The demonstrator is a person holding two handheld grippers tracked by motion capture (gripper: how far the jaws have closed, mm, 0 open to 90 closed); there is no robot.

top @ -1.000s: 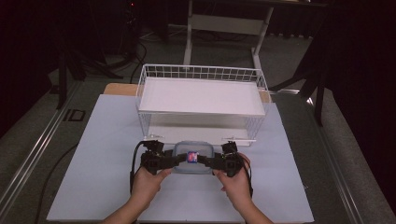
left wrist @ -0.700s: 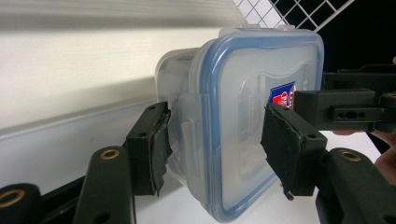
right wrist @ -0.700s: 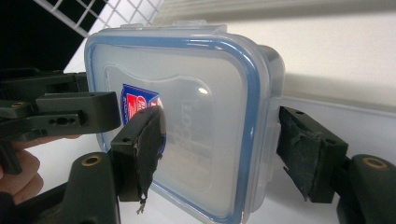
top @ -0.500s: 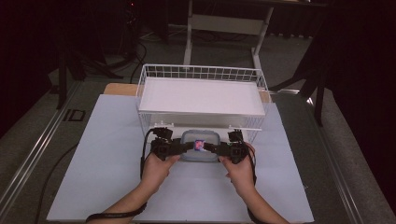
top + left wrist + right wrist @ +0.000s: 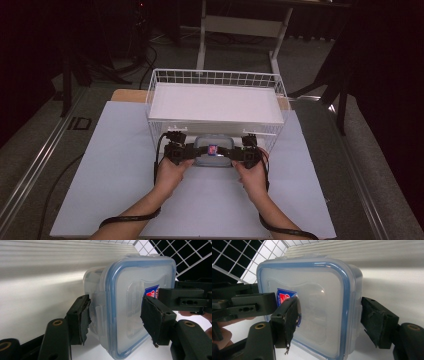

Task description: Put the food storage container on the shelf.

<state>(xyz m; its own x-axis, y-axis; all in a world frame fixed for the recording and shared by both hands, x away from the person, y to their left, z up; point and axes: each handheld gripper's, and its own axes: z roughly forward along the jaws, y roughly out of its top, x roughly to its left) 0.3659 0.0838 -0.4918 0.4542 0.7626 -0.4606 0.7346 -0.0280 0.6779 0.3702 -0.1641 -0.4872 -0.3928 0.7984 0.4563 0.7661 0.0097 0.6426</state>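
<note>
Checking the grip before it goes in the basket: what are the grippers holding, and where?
A lidded plastic box: left hand-held gripper pinches its left end, right hand-held gripper its right, each across lid and side.

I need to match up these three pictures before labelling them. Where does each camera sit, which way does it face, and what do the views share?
High view: above the person's side, looking forward and down at the table, wire basket, both hands.
Left gripper view: on the left gripper, looking along its jaws clamped on the clear container.
Right gripper view: on the right gripper, jaws holding the container.
Shared: the container, its blue-red label.
</note>
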